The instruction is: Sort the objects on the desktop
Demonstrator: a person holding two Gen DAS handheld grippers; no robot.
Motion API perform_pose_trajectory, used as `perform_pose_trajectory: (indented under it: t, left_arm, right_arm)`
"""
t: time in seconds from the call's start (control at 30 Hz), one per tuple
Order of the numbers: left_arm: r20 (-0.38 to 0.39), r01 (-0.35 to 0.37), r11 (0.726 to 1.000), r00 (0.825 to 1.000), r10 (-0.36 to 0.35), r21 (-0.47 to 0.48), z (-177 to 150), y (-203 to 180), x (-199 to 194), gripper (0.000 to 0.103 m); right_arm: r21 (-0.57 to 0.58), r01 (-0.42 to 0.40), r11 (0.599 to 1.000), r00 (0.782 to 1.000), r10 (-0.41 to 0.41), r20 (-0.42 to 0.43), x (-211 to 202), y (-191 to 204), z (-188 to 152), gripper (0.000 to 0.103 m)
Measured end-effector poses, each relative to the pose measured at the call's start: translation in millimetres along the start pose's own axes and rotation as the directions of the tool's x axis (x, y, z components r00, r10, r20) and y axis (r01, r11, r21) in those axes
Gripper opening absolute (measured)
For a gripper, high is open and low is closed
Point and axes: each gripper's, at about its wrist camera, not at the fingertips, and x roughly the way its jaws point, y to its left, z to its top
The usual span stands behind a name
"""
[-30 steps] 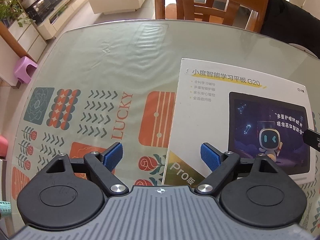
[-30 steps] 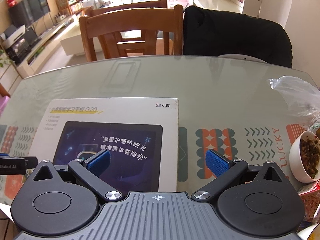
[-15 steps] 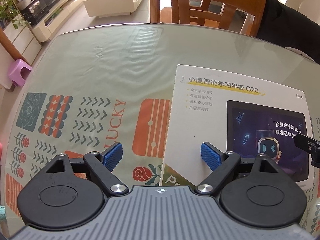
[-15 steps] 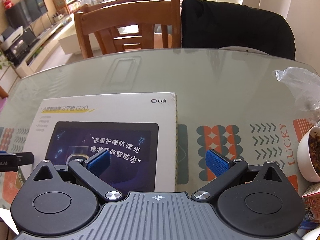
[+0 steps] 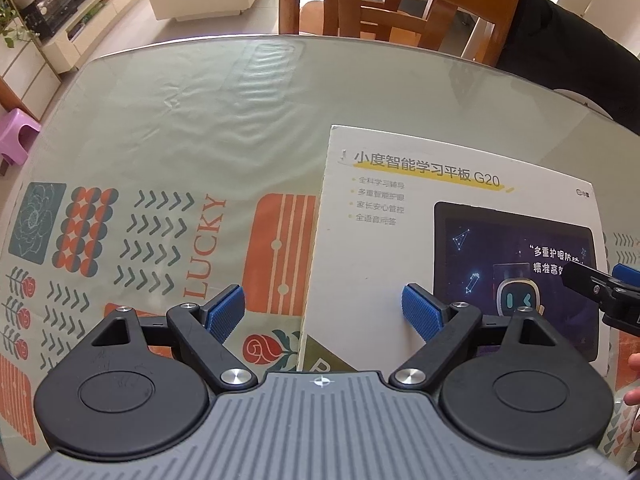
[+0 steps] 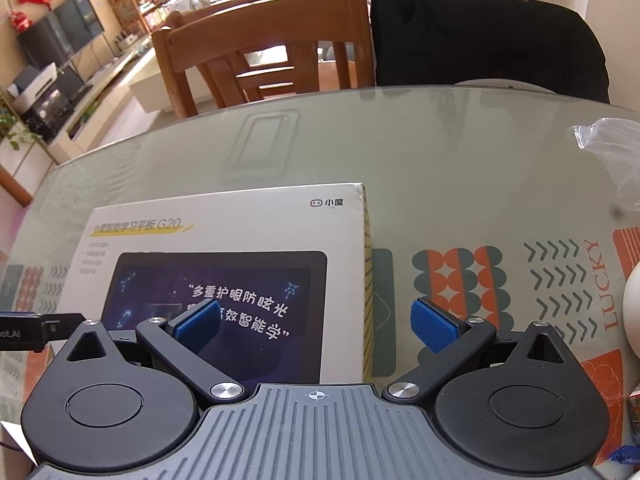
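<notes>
A flat white tablet box (image 5: 400,248) printed with a dark tablet screen lies on the glass table, also seen as the tablet box (image 6: 248,240) in the right wrist view. My left gripper (image 5: 323,314) is open and straddles the box's left edge near its front corner. My right gripper (image 6: 316,322) is open and straddles the box's right edge. Nothing is clamped by either. The tip of the right gripper (image 5: 612,292) shows at the far right of the left wrist view.
The glass table (image 5: 192,120) covers a patterned mat reading LUCKY. A white bowl (image 6: 632,304) and a clear plastic bag (image 6: 612,148) sit at the right. Wooden chairs (image 6: 264,44) and a black-draped chair (image 6: 480,36) stand behind the far edge.
Both grippers have moved forward over the box and stayed open. The bowl has slid almost out of the right wrist view.
</notes>
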Motion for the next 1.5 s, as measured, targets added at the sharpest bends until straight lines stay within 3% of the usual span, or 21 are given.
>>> perform_pose_trajectory:
  t: [0.67, 1.5]
  left_arm:
    - [-0.024, 0.088, 0.996, 0.996, -0.087, 0.004, 8.9, -6.1, 9.9, 0.103]
    - [-0.033, 0.120, 0.992, 0.992, -0.120, 0.024, 6.7, -14.4, 13.7, 0.103]
  right_arm:
    - [0.000, -0.001, 1.000, 1.000, 0.001, -0.017, 12.1, 16.7, 0.8, 0.103]
    - [0.012, 0.047, 0.999, 0.999, -0.046, -0.027, 14.5, 30.3, 1.2, 0.103]
